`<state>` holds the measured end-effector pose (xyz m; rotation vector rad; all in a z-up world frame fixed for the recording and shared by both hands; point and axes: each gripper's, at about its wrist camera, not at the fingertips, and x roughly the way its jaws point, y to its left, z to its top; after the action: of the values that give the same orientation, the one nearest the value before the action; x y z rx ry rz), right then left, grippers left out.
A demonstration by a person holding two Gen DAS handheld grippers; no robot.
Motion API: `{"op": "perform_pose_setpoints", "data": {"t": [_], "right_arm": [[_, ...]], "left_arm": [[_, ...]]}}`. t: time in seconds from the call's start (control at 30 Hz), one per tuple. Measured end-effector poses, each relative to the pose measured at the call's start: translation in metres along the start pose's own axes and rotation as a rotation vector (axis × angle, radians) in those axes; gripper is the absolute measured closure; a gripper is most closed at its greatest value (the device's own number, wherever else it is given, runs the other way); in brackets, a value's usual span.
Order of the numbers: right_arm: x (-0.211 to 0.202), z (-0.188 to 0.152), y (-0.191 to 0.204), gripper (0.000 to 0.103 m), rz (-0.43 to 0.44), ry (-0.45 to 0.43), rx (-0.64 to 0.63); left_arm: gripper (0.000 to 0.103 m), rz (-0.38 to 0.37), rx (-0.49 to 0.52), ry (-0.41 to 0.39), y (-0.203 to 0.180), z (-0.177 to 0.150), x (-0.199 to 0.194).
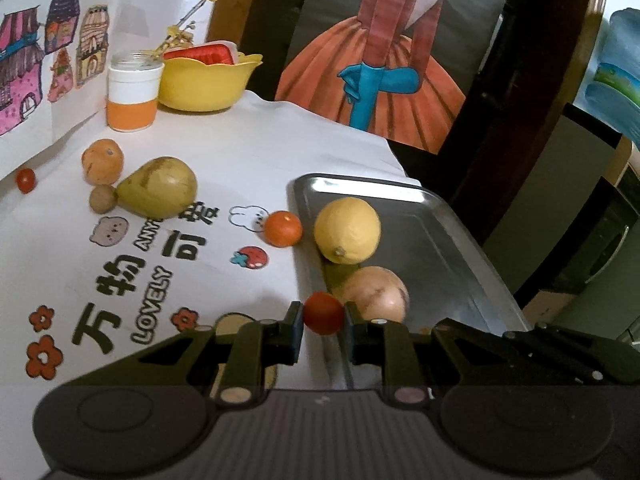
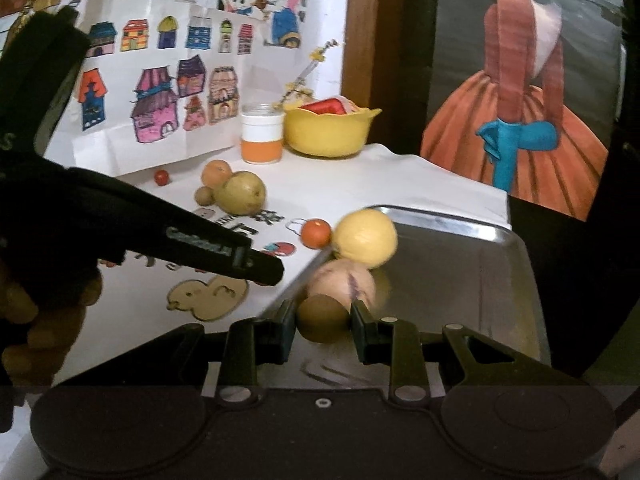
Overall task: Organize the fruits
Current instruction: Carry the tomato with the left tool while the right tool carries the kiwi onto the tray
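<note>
White printed cloth covers our table. Our left claw (image 1: 323, 316) pinches a small red tomato (image 1: 323, 313); our right claw (image 2: 323, 318) grips a small brown round fruit (image 2: 320, 318). Just ahead sits the steel tray (image 1: 448, 240); we should lower gently before releasing.

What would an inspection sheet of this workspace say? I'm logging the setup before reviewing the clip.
Surface: white printed tablecloth with cartoon stickers and lettering.
Job's things: metal tray holds a lemon and a pale round fruit. On the cloth: small orange beside the tray, pear, larger orange, small brown fruit, cherry tomato.
Clutter: yellow bowl, orange-and-white jar.
Grippers: left hand-held gripper shut on a red tomato; right hand-held gripper shut on a brown round fruit.
Cables: nothing seen.
Surroundings: children's drawings on the wall, painted figure in an orange dress.
</note>
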<state>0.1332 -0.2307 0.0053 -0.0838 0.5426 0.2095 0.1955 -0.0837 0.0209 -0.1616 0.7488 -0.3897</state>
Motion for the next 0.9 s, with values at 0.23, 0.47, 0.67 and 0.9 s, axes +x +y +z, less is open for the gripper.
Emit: {"op": "perform_pose_setpoints", "data": {"t": [0.23,0.47,0.67,0.9], "right_arm": [[0.0,-0.008,-0.012,0.072,-0.022,0.011,0.027],[0.002,-0.013,-0.019,0.072,-0.04,0.021,0.039],[0.004,-0.016,-0.022,0.072,-0.041,0.029,0.048],[0.006,-0.017,-0.019,0.072,-0.045,0.039,0.055]], "left_arm": [[0.08,-0.013,0.009,0.021,-0.012,-0.006,0.003],[0.08,-0.022,0.015,0.047,-0.018,-0.01,0.008],[0.08,-0.025,0.026,0.06,-0.023,-0.012,0.011],[0.08,-0.029,0.024,0.066,-0.024,-0.012,0.013]]}}
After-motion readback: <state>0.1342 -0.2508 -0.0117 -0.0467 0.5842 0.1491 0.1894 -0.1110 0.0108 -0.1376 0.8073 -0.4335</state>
